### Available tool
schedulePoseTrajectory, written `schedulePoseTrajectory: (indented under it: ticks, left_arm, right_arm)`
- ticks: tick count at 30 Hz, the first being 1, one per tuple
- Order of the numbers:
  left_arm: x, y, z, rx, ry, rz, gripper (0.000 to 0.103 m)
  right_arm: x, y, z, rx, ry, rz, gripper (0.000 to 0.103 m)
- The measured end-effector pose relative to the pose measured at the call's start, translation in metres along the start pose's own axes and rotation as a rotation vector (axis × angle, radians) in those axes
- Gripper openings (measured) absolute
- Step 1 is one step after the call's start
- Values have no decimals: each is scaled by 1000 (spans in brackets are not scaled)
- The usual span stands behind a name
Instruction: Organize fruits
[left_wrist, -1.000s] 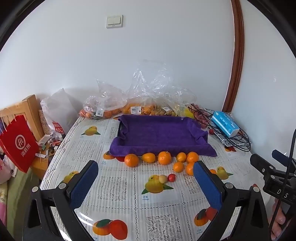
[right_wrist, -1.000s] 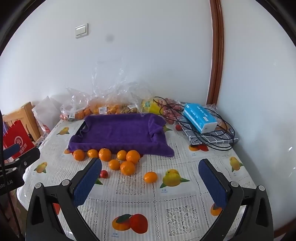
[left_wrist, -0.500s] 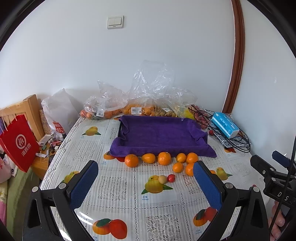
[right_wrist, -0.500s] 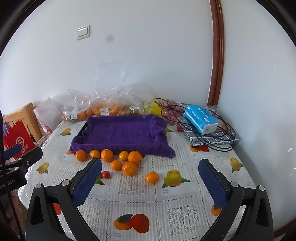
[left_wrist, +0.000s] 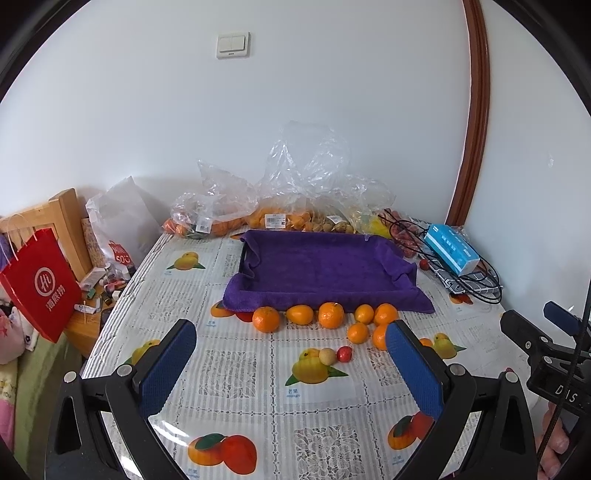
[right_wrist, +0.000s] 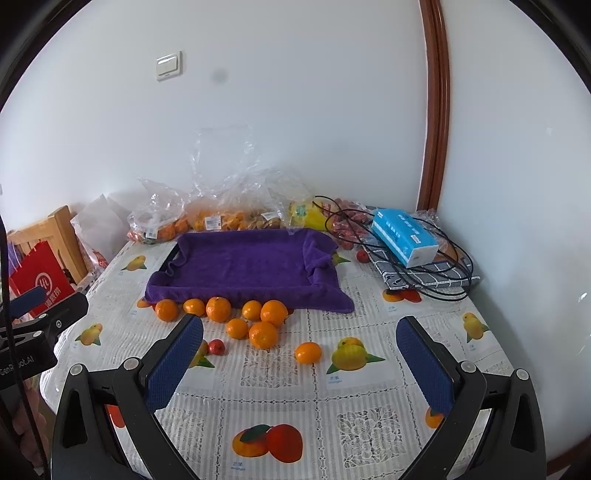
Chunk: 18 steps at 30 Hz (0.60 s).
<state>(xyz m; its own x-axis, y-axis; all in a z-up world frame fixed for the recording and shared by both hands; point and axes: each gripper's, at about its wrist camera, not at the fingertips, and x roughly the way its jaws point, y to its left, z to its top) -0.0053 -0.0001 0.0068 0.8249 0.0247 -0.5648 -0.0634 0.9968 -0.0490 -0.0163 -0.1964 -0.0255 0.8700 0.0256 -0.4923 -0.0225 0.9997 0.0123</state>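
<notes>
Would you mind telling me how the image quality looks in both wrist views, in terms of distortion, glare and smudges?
Left wrist view: strong fisheye bending of the door frame, black corners, glare on the tablecloth, fruit sharp. Right wrist view: the same bending, plus a dark smudge over the wall and soft daylight.

- Light switch (left_wrist: 232, 45) on the white wall, high up.
- Red paper bag (left_wrist: 40, 282) with white logo, hanging at the table's left edge beside a wooden chair (left_wrist: 64, 221).
- Blue tissue box (right_wrist: 404, 242) on a checked cloth (right_wrist: 436, 275), black cables (right_wrist: 443, 266) looped over both (far right corner).
- Brown door frame (left_wrist: 476, 110).
</notes>
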Motion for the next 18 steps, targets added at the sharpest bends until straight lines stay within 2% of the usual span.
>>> schedulePoseTrajectory:
  ticks: [18]
  left_arm:
    - [-2,3,-1,-13,0,-10,103]
  right_arm:
    - [-2,0,-1,0,-10,-3,103]
